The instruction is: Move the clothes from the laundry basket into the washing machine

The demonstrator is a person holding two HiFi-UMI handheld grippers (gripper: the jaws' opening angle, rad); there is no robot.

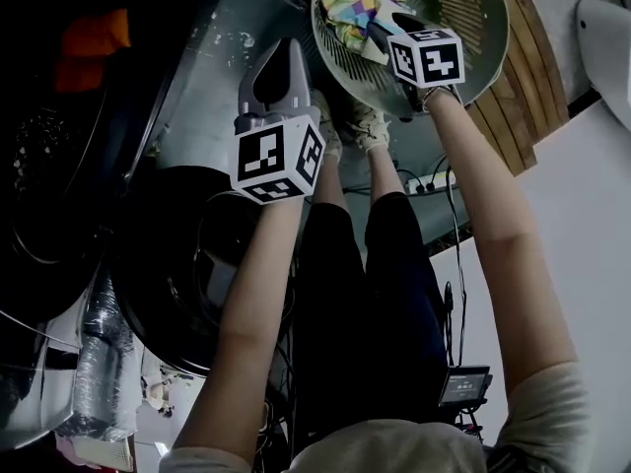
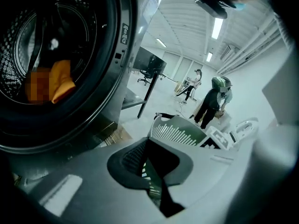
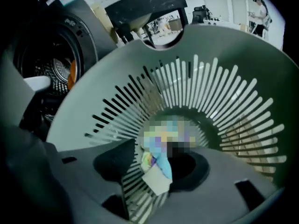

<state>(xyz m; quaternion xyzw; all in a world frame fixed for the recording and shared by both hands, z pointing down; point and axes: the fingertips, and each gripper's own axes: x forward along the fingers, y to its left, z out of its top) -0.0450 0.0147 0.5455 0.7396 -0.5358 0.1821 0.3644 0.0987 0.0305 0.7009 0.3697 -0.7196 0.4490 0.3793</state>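
**Q:** State the status of each gripper.

**A:** The right gripper (image 3: 156, 164) is inside the laundry basket (image 3: 219, 73) with its jaws wide apart. The multicoloured cloth (image 1: 353, 6) lies between them on the basket floor, and the pads do not press on it. The left gripper (image 1: 284, 62) has its jaws fully together with nothing between them. It hangs between the basket and the washing machine (image 2: 112, 55).

**Q:** Where is the load?

**A:** In the head view the basket sits at 1 o'clock and the cloth is the only item visible in it. 1 orange garment (image 2: 61, 80) already lies in the drum.

**Q:** How is the current step done well?

**A:** The step appears to be the pick.
1. Lower the right gripper until both pads straddle a thick fold, not a loose corner.
2. Close fully before lifting.
3. Lift straight up until the trailing cloth clears the rim.

**Q:** What edges and open room apply?

**A:** In the right gripper view the slotted basket wall rises from 10 to 3 o'clock, and fabric may snag in the slots. The drum opening lies at 10 o'clock beyond that wall. In the head view the open door (image 1: 187, 264) sits at 8 o'clock. The floor between basket and drum looks open, apart from the left gripper hanging there. Judged best: move the left gripper aside first.
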